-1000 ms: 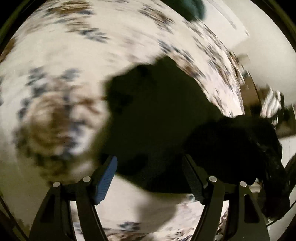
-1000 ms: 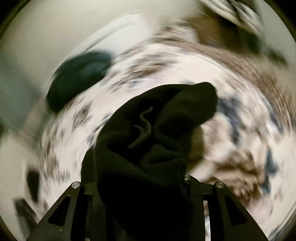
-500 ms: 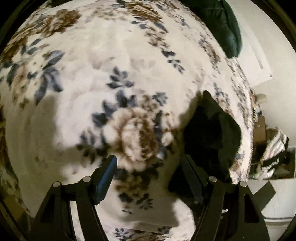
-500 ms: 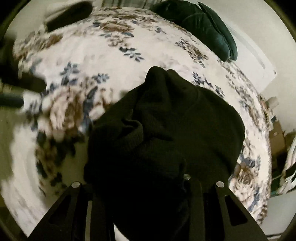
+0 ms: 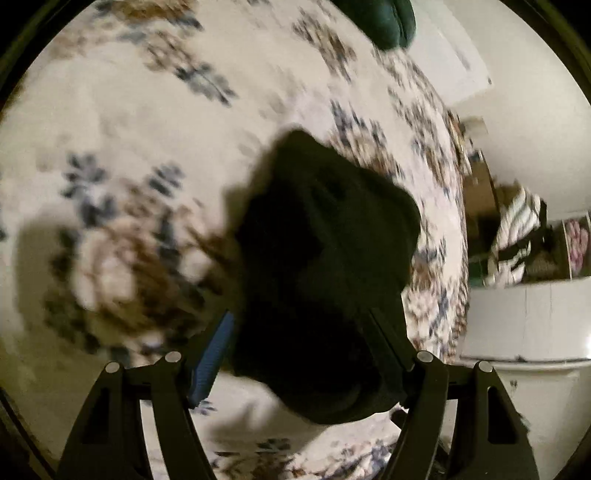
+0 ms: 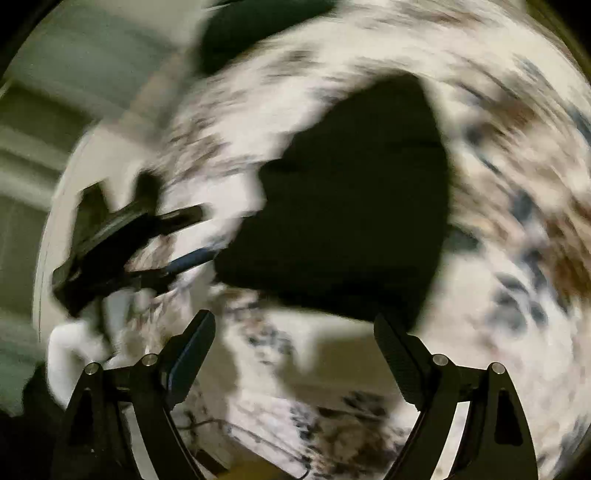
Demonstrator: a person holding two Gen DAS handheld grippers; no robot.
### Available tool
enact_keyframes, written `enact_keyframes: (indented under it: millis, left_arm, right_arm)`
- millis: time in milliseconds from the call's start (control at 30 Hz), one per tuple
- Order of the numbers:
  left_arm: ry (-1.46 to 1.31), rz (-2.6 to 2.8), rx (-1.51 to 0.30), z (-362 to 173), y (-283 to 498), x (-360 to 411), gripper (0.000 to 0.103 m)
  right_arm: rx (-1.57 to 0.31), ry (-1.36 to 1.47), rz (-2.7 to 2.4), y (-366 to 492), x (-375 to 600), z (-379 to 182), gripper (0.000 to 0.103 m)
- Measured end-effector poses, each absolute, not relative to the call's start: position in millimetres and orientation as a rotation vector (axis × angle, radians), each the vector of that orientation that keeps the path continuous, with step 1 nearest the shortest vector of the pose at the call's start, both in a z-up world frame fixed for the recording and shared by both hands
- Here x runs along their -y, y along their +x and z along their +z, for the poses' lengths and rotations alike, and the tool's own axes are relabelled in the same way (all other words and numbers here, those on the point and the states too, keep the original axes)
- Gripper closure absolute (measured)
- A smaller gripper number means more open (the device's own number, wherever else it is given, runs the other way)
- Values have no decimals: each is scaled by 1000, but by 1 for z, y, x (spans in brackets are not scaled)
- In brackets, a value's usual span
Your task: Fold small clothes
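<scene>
My right gripper [image 6: 293,341] had just spread its jaws, nothing between them. The left gripper [image 5: 301,339] stood spread around the black garment [image 5: 325,280] on the bed [image 5: 122,122]; whether it pinched, I could not tell.

A floral blanket [image 5: 155,122] in white, blue and brown covers the bed. A dark green cushion [image 5: 384,18] lies at its far edge, and striped fabric [image 5: 513,240] sits heaped beyond the bedside.

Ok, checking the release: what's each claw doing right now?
Left claw: open, at the black garment, not gripping.
Right claw: open, jaws just opening, nothing between them.
</scene>
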State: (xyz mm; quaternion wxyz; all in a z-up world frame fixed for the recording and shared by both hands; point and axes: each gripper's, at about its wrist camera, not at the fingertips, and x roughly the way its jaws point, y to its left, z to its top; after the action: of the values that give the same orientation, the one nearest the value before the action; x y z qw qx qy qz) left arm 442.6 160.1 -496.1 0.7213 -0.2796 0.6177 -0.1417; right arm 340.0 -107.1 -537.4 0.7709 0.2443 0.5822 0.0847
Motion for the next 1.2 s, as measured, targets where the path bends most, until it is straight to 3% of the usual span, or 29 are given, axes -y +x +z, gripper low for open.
enact_keyframes:
  millis: [233,267,300,333,400,467,700,800,933,1000,1033,1200]
  left_arm:
    - [-553,-293,-1422,-520,450,-137,32]
    - [-543,-287,-1425,-522,450,-136,32]
    - [-537,-282,-1430,-522,450,-137,32]
    - [-531,-281,-1433,-522,450,-137,32]
    - [-498,-292,-1435,-520,450,-135,27]
    - [-437,-314,-1455,-523,451,-126,21]
    - [-386,-336,-1498,-544,453,-120,16]
    - [-441,-303,-1502,-537,454,-135,16]
    - [-516,-303,-1416,-498,445,-148,17]
    - [-522,-309,-1392,-488,439,-144,17]
    - [-509,-311,-1388,-487,435,-139,17]
    - [-318,-240,-1450,-530,416,-113,15]
  right_arm:
    - [-1273,347,36,359,98,-583,14]
    - [-1274,315,18,365,95,-591,20]
    - [-1275,291,4,370,94,-597,37]
    - [-1272,280,4,377,93,-600,38]
    - [-1217,306,-62,371,103,-591,64]
    - [-1175,294,-124,355,115,-581,79]
    - [-1341,453,-143,325,161,-625,79]
    - [-1400,529,-81,328,175,-613,79]
    - [-1303,695,-34,323,197,-565,78]
    - [-1244,768,-1,333,198,-552,61]
    - [-1237,774,10,342,191,-553,58]
    - [-1318,653,-6,373,139,-577,57]
